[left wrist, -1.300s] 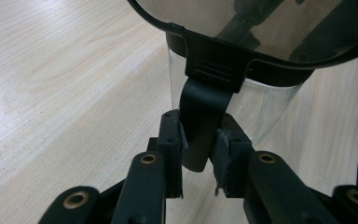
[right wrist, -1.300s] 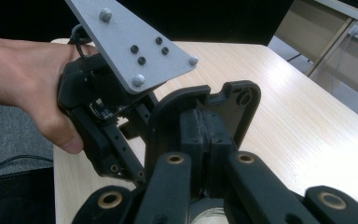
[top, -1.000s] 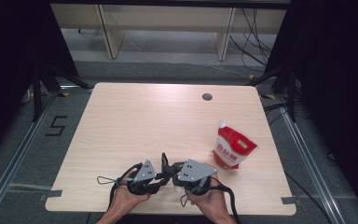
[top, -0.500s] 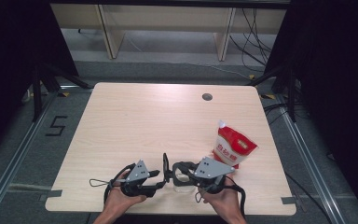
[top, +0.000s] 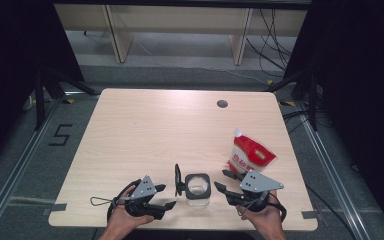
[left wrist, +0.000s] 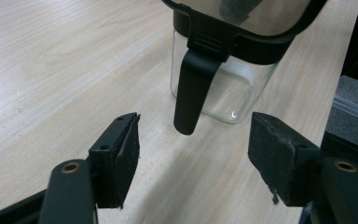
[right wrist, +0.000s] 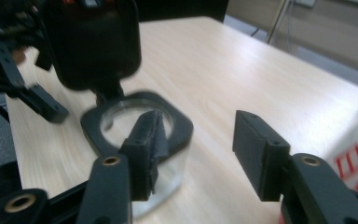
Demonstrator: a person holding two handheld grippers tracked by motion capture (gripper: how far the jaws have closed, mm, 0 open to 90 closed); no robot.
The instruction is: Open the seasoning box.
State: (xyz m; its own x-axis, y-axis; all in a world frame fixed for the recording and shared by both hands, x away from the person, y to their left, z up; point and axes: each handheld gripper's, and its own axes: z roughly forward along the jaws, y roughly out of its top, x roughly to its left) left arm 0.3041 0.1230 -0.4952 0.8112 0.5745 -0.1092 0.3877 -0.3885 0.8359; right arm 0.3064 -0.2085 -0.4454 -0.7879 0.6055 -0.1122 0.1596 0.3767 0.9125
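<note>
Glass, square and clear, the jar (top: 198, 189) stands near the front edge of the pale wooden worktop (top: 145, 135), its black hinged lid (top: 178, 179) flipped up on the left side. Either side of it — apart from it — sit the left gripper (top: 166, 196) and right gripper (top: 221, 181), both with jaws spread wide and holding nothing. Just behind the right gripper lies a red-and-white pouch (top: 249, 156).

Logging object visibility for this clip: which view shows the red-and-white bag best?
The high view: the whole red-and-white bag lies in sight near the table's right edge, just beyond the right gripper. The right gripper view catches a blurred corner of it at its right margin.
</note>
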